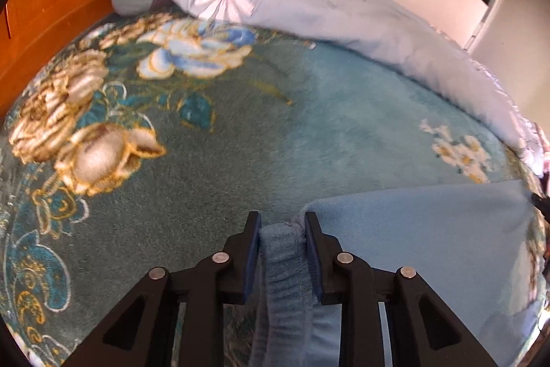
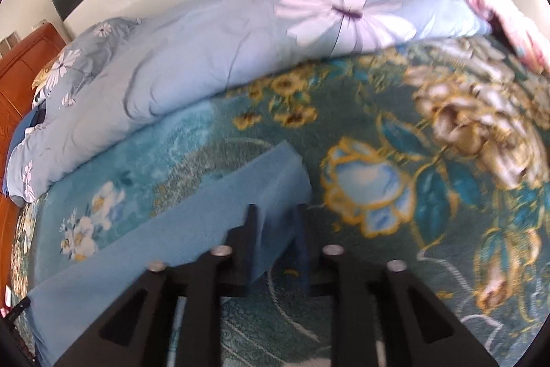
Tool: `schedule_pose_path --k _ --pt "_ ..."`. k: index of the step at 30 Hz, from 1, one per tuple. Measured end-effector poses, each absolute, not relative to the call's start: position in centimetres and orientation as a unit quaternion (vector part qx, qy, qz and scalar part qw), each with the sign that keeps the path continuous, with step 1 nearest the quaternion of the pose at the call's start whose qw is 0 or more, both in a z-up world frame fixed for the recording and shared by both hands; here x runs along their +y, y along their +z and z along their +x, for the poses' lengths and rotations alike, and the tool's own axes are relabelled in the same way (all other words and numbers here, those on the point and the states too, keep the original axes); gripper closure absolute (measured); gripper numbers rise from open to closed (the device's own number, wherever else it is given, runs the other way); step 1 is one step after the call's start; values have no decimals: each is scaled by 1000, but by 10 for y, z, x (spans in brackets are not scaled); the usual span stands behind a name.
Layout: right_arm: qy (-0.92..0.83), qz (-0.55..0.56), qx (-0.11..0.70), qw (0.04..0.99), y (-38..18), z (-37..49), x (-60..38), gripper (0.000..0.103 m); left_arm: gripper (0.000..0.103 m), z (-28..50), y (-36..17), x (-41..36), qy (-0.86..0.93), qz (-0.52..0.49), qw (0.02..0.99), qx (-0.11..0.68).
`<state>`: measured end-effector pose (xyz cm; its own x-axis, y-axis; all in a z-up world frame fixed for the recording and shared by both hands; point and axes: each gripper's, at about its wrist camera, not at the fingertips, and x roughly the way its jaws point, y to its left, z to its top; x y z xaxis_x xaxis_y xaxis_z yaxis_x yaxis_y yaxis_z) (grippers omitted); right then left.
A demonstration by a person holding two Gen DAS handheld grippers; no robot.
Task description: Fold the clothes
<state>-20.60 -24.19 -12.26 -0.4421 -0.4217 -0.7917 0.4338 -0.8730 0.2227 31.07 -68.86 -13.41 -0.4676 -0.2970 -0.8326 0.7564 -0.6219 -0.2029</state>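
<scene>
You have the blue trousers (image 1: 429,246) stretched over the flowered blanket (image 1: 206,143) on the bed, left tongs (image 1: 282,220) pinching the elastic waistband and right tongs (image 2: 275,212) straddling a corner, likely so both ends travel together for the fold.

Light blue fleece garment (image 1: 429,246) stretched flat over the floral blanket, elastic waistband bunched.
</scene>
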Motion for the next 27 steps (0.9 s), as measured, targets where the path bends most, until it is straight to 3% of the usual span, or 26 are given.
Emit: schedule_pose_path --k 4,14,17,23,27 --pt "-852 461 -27 245 -108 -203 -217 63 66 328 -107 -669 -816 383 339 270" --pt "-797 527 -125 268 -156 -199 -225 63 62 393 -100 -637 -800 353 381 301" --pt "-819 500 -100 263 -147 -193 -244 95 62 414 -108 -636 -786 339 395 333" --pt "-817 462 12 344 -119 -168 -314 92 62 423 -113 -634 -779 332 406 343" --pt "-793 462 38 396 -115 -148 -332 91 62 421 -113 -633 -783 328 399 346"
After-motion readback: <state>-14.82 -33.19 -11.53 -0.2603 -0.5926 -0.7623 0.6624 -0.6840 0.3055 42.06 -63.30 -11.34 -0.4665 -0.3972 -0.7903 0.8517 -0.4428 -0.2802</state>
